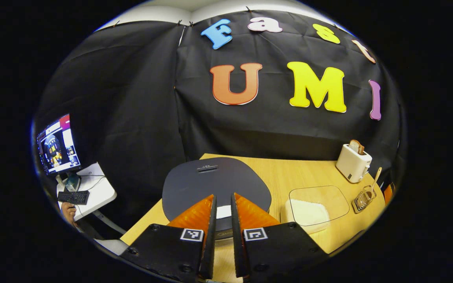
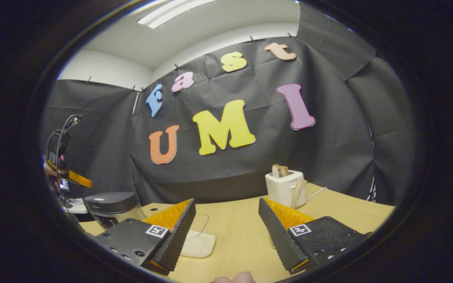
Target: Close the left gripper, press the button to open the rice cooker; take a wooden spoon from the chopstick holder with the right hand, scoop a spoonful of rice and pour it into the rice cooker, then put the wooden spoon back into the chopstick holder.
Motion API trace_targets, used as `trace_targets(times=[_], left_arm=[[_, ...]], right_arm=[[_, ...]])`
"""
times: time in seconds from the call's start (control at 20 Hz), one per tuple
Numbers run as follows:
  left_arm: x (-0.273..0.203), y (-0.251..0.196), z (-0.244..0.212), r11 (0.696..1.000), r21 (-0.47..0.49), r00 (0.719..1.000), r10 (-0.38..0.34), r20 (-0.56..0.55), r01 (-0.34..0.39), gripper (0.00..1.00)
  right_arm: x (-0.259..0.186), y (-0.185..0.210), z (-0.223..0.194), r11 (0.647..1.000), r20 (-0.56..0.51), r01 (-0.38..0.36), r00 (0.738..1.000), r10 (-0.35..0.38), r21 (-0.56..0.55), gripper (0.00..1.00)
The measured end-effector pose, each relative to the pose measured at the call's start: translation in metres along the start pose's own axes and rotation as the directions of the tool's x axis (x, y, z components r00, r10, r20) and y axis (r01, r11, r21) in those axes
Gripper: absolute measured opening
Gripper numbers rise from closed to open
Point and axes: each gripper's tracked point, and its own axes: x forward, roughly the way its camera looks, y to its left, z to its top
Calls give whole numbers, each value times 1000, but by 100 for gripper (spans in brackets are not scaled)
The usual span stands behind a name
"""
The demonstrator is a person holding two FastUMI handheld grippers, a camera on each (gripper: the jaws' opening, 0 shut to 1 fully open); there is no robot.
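In the left gripper view, the left gripper [image 1: 223,202] is held above the closed lid of the rice cooker [image 1: 215,184]; its 2 fingers are drawn nearly together, a narrow slit left between them, and nothing is gripped. A pale patch, likely the button [image 1: 223,212], is glimpsed through that slit, but whether the fingertips touch it cannot be told. The cooker's front is largely hidden behind the fingers. To the right on the wooden table [image 1: 309,173], a clear container of rice [image 1: 309,212] is seen, and beyond it the chopstick holder [image 1: 363,198] with the wooden spoon [image 1: 376,180] standing in it, tilted; its bowl is too small to make out. A toaster [image 1: 353,162] with bread is placed behind. A monitor [image 1: 58,145] and keyboard [image 1: 73,197] are seen at the far left.

In the right gripper view, the right gripper [image 2: 226,208] is held wide open over the table, empty. The rice container is partly hidden by the left finger [image 2: 177,232]. The cooker is seen at the left edge, beside it the other gripper [image 2: 73,179], cut off and blurred.
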Motion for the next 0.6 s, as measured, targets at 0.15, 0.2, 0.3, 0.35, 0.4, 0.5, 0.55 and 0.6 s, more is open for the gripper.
trace_targets(times=[0.15, 0.2, 0.3, 0.35, 0.4, 0.5, 0.55, 0.6], left_arm=[[16, 4, -13, 999, -47, 997, 5, -71, -8, 11], [20, 5, -19, 998, -59, 995, 10, -96, -16, 7], [25, 5, -28, 997, -76, 990, 11, -142, -22, 3], [26, 6, -30, 996, -79, 988, 18, -153, -30, 3], [30, 10, -26, 996, -72, 989, 33, -141, -44, 3], [35, 14, -29, 995, -80, 987, 48, -152, -61, 3], [33, 13, -27, 993, -96, 989, 48, -139, -62, 3], [34, 11, -30, 991, -118, 987, 43, -156, -62, 3]], right_arm=[[2, -3, -2, 1000, 8, -3, 1000, 3, -1, 95], [4, -3, -4, 1000, 4, -5, 1000, 5, -4, 92], [7, -3, -5, 1000, 3, -11, 1000, 11, -3, 92], [8, -3, -4, 1000, 7, -12, 1000, 12, 0, 92], [9, -4, -4, 1000, 12, -12, 1000, 11, 3, 92], [11, -3, -7, 1000, 12, -15, 1000, 15, 9, 95], [14, -2, -8, 1000, 6, -16, 1000, 16, 8, 95], [16, -3, -11, 1000, 2, -17, 1000, 17, 9, 95]])
